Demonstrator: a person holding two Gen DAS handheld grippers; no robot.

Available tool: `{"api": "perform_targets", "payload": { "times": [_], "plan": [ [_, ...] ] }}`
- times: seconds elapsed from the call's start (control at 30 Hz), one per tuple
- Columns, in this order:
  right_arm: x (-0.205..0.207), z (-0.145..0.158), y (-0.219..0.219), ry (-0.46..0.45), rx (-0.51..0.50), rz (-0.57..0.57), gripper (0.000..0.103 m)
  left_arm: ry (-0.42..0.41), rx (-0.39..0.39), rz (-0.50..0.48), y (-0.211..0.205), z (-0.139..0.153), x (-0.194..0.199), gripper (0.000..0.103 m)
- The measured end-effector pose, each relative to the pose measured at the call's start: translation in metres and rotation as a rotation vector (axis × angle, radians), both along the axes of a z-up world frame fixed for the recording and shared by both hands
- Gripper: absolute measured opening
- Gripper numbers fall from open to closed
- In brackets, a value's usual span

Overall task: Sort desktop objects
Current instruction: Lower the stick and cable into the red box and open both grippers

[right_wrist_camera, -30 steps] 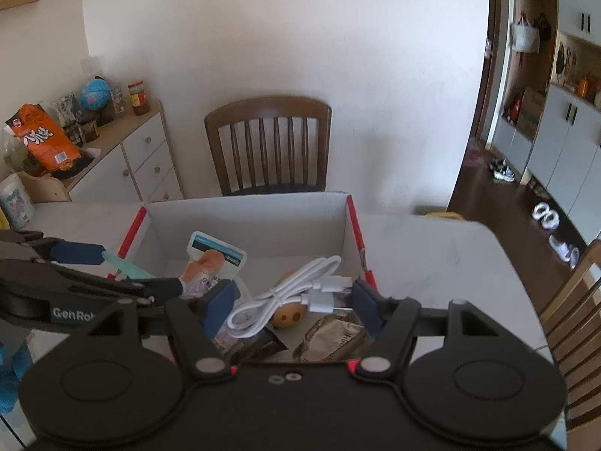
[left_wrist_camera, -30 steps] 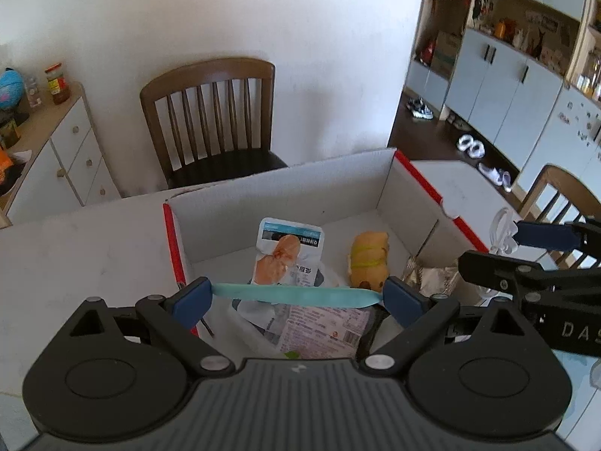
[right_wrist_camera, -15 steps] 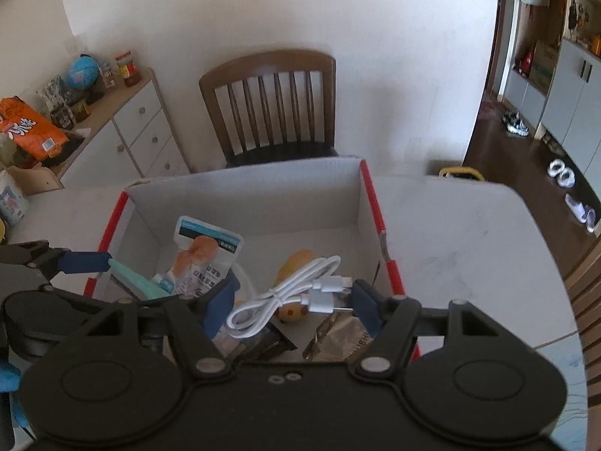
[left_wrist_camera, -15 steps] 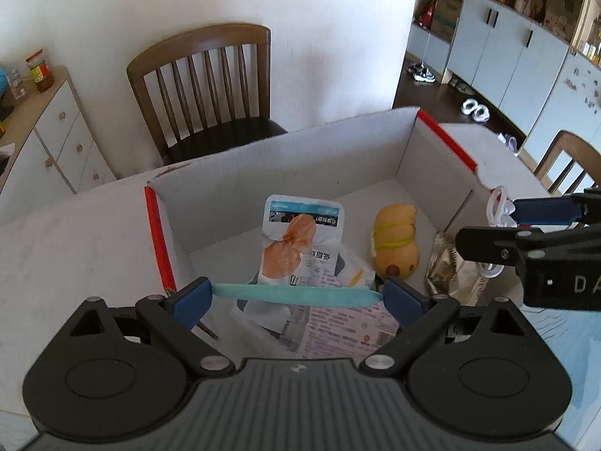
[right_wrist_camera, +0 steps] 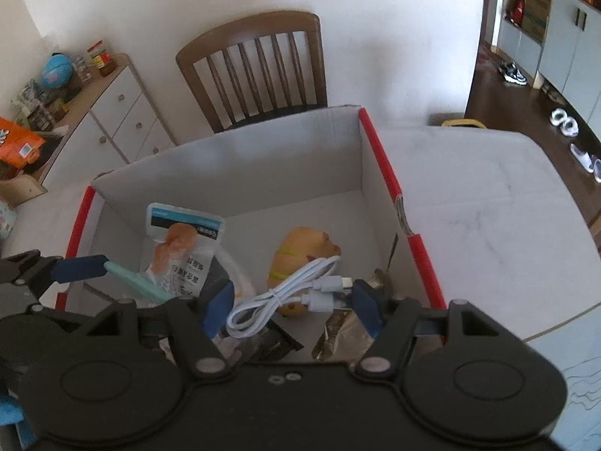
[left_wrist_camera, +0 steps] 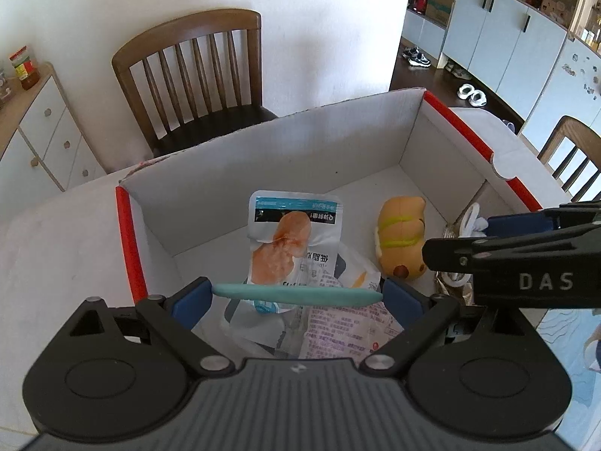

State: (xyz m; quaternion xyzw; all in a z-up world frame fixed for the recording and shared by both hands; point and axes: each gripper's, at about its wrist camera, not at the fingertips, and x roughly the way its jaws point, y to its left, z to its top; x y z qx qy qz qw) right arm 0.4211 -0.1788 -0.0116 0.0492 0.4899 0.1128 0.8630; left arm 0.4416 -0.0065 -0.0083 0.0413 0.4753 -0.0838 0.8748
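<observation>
Left gripper pinches teal pen endwise; right gripper pinches white cable. Both over box: lower inside, then release.

Bright daylight, soft shadows, sharp focus, strong fisheye bending at edges

White table under red-edged cardboard box

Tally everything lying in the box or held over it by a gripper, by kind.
Snack packets: 3, namely the chicken packet, the pink-print packet and the foil packet
Toys: 1, the plush toy
Cables: 1, the white cable
Teal sticks: 1, the teal stick
Total: 6
</observation>
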Motion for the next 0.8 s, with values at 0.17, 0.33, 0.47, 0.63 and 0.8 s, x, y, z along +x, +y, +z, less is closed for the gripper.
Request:
{"api": "perform_targets", "payload": {
  "times": [0.17,0.33,0.47,0.63,0.8],
  "plan": [
    [0.004,-0.006,0.001,0.006,-0.044,-0.004,0.069,0.008,-0.003,0.001,-0.001,-0.004,0.001,0.098],
    [0.007,-0.010,0.007,0.008,-0.094,0.002,0.069,0.018,0.009,-0.002,-0.001,-0.008,0.004,0.098],
    [0.010,-0.012,0.014,0.005,-0.134,0.020,0.069,0.025,0.001,0.004,0.001,-0.012,0.005,0.098],
    [0.011,-0.016,0.023,0.004,-0.185,0.030,0.069,0.021,0.024,-0.003,-0.001,-0.014,0.005,0.098],
    [0.012,-0.018,0.025,-0.006,-0.211,0.049,0.069,0.024,0.034,0.002,-0.003,-0.018,0.004,0.099]
  ]
}}
